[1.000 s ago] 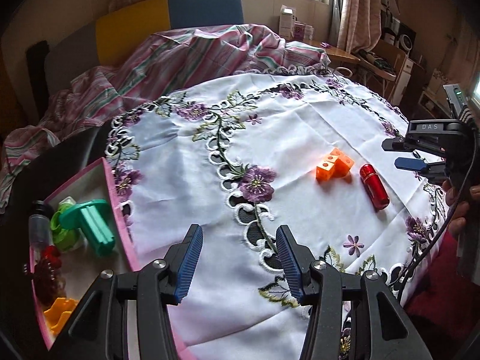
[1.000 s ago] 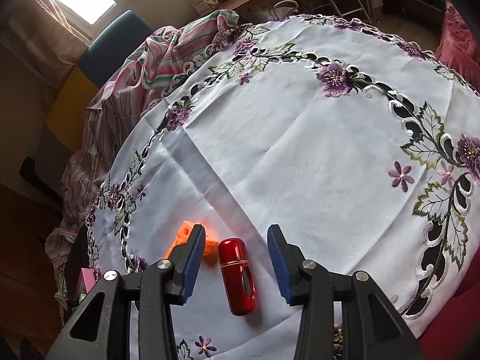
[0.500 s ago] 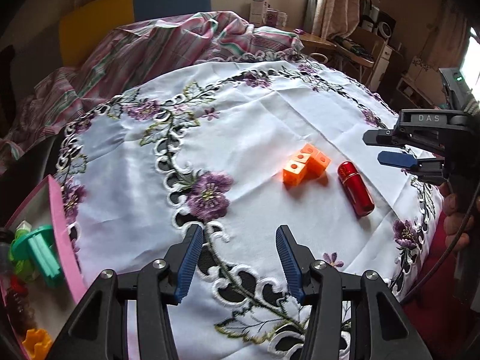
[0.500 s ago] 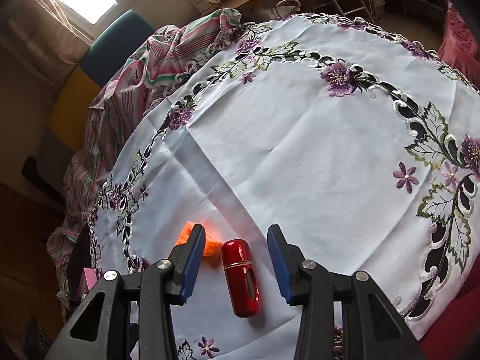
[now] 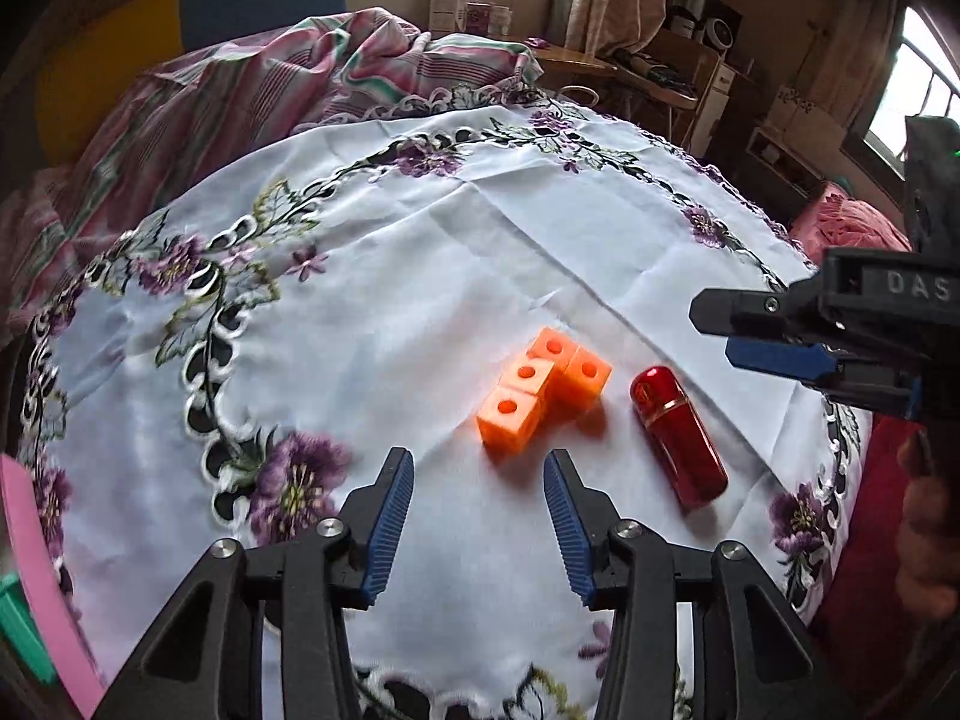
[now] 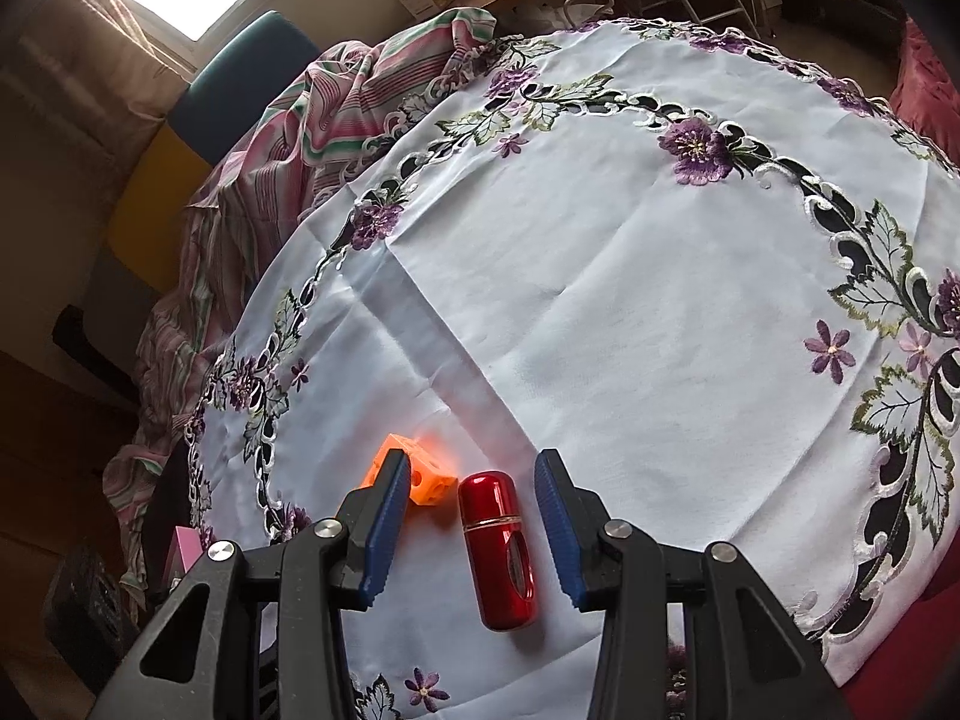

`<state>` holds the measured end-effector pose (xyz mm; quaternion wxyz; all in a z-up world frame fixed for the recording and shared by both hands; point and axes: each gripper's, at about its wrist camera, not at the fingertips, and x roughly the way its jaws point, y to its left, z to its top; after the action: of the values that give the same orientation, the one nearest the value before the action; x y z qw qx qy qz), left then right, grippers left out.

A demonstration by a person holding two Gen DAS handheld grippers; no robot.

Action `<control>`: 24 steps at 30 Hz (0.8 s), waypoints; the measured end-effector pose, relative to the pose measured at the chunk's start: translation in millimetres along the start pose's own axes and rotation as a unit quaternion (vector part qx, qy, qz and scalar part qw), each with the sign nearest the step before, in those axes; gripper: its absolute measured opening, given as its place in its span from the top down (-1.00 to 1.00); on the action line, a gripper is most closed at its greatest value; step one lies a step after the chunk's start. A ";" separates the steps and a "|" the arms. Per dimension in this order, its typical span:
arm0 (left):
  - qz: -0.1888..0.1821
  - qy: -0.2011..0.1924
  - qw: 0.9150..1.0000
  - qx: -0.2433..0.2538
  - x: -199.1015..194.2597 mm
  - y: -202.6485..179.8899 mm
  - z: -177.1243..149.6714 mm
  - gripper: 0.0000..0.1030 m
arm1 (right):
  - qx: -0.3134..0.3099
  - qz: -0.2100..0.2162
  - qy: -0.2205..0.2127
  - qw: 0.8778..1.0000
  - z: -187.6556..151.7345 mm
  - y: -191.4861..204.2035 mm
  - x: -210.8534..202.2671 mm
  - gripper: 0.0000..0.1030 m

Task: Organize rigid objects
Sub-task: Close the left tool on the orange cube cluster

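Observation:
An orange block piece (image 5: 543, 387) made of joined cubes with holes lies on the white embroidered tablecloth (image 5: 420, 276). A shiny red capsule-shaped case (image 5: 678, 437) lies just right of it. My left gripper (image 5: 480, 495) is open and empty, just short of the orange piece. My right gripper (image 6: 467, 504) is open and empty, with the red case (image 6: 498, 546) lying between its fingers and the orange piece (image 6: 420, 477) behind its left finger. The right gripper also shows at the right of the left wrist view (image 5: 750, 330).
A pink box (image 5: 36, 588) with a green item (image 5: 18, 624) inside is at the left edge. A striped cloth (image 5: 288, 78) covers a chair behind the table. Desk and shelves stand at the back right. The table edge runs close on the right.
My left gripper has swung right, away from the pink box, and closer to the orange piece. The right gripper has eased slightly forward over the red case. Both stay open.

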<state>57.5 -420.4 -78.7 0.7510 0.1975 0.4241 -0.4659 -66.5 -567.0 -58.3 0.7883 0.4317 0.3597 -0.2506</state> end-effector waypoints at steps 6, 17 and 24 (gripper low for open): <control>-0.008 0.005 0.999 0.034 18.5 -7.1 12.6 0.15 | 0.002 0.005 0.004 1.000 0.4 -0.8 1.6 0.16; -0.021 0.020 0.999 0.043 43.9 -15.9 19.6 0.61 | -0.008 -0.007 0.008 1.000 -0.1 1.7 5.8 0.16; 0.002 -0.002 1.000 0.025 8.2 -11.1 -2.6 0.63 | -0.024 -0.016 0.013 1.000 -1.0 5.0 8.8 0.16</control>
<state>48.4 -428.3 -85.9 0.7480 0.2160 0.4100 -0.4752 -57.9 -564.4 -63.1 0.7898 0.4102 0.3823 -0.2487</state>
